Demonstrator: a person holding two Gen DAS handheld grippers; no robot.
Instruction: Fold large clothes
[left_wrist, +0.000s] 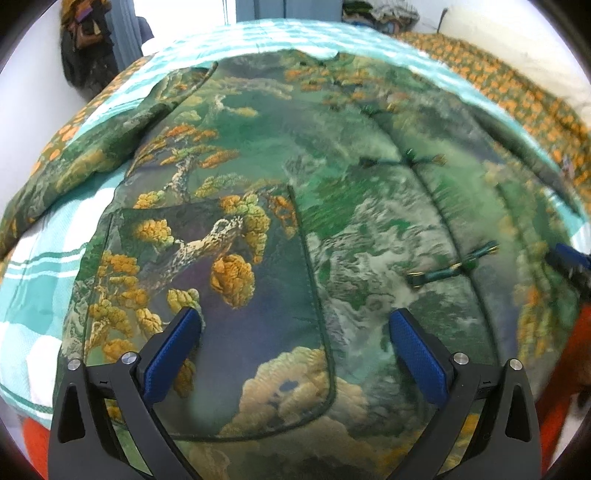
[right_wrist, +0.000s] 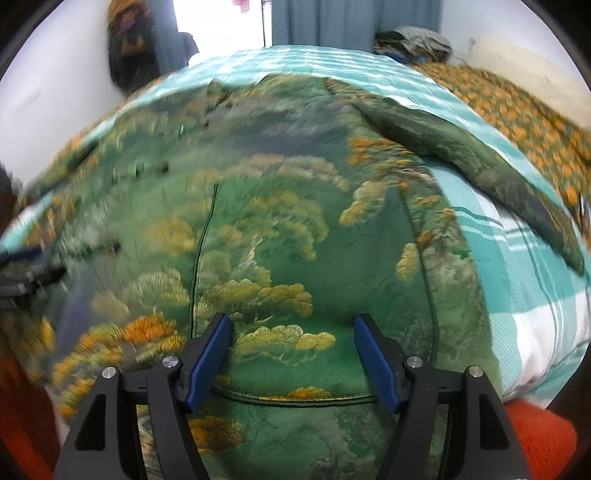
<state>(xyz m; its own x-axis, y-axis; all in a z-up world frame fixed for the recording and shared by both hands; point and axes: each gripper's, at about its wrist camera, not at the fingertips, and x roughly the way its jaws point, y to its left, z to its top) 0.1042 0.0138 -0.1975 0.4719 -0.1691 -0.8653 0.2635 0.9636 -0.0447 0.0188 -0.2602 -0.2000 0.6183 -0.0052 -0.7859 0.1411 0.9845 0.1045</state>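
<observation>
A large green jacket (left_wrist: 332, 192) with a tree and cloud print lies spread front-up on the bed, knot buttons down its middle. Its left sleeve (left_wrist: 85, 158) reaches out to the left. My left gripper (left_wrist: 295, 325) is open and empty, just above the left patch pocket (left_wrist: 229, 317). In the right wrist view the same jacket (right_wrist: 280, 206) fills the frame, its right sleeve (right_wrist: 480, 162) stretching to the far right. My right gripper (right_wrist: 293, 330) is open and empty over the right pocket (right_wrist: 314, 280). The left gripper's tip (right_wrist: 26, 273) shows at the left edge.
The bed has a teal and white checked sheet (left_wrist: 40, 295). An orange-flowered blanket (left_wrist: 517, 96) lies along its right side. Orange fabric (right_wrist: 535, 439) sits at the near edge. Curtains (right_wrist: 351, 22) and a pile of clothes (right_wrist: 413, 40) are beyond the bed.
</observation>
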